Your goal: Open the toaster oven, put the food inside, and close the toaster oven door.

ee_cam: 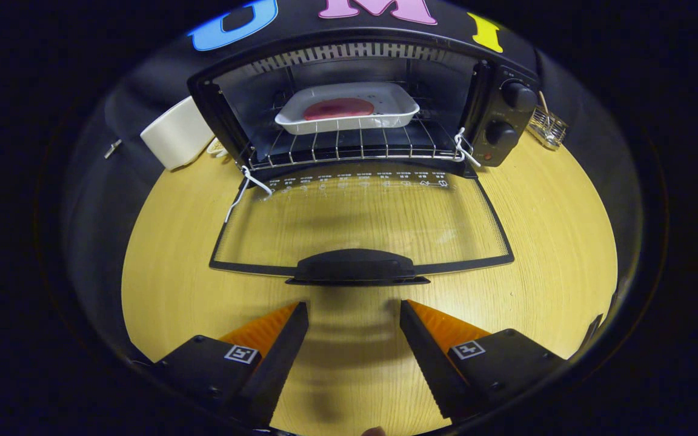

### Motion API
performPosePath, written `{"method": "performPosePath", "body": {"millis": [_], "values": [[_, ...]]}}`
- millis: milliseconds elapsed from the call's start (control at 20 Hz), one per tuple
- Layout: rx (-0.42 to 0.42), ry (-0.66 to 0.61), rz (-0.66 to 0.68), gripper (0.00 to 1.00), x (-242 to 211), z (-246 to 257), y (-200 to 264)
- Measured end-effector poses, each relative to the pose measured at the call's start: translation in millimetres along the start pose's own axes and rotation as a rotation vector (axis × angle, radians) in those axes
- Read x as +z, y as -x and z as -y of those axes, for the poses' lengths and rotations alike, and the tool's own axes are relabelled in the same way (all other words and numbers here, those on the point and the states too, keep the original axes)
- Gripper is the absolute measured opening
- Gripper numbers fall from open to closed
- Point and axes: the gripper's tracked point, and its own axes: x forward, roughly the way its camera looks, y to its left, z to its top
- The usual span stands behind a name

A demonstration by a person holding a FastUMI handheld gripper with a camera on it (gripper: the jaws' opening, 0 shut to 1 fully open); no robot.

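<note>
Counter: pale yellow wood-grain counter against the booth's black cloth wall, carrying everything.
Oven: black toaster oven at the far side of the counter, well beyond the jaws, its cavity open.
Door: glass oven door folded down flat over the counter, its black handle nearest, just ahead of the fingertips and apart from them.
Rack: wire rack inside the cavity.
Food: white rectangular dish on the rack, holding a flat reddish-pink piece of food.
Knobs: two black knobs on the oven's right panel.
Jaws: gripper spread wide, holding nothing; orange-backed black fingers hang over bare counter.
Beside oven: cream rounded box on one side, small wire basket on the other.
</note>
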Motion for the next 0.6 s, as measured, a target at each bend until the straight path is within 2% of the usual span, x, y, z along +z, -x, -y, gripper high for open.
{"method": "performPosePath", "body": {"millis": [300, 600], "values": [[-0.072, 0.017, 0.017, 0.98, 11, 3, -11], [-0.049, 0.005, 0.062, 0.99, 15, 1, 4]]}}
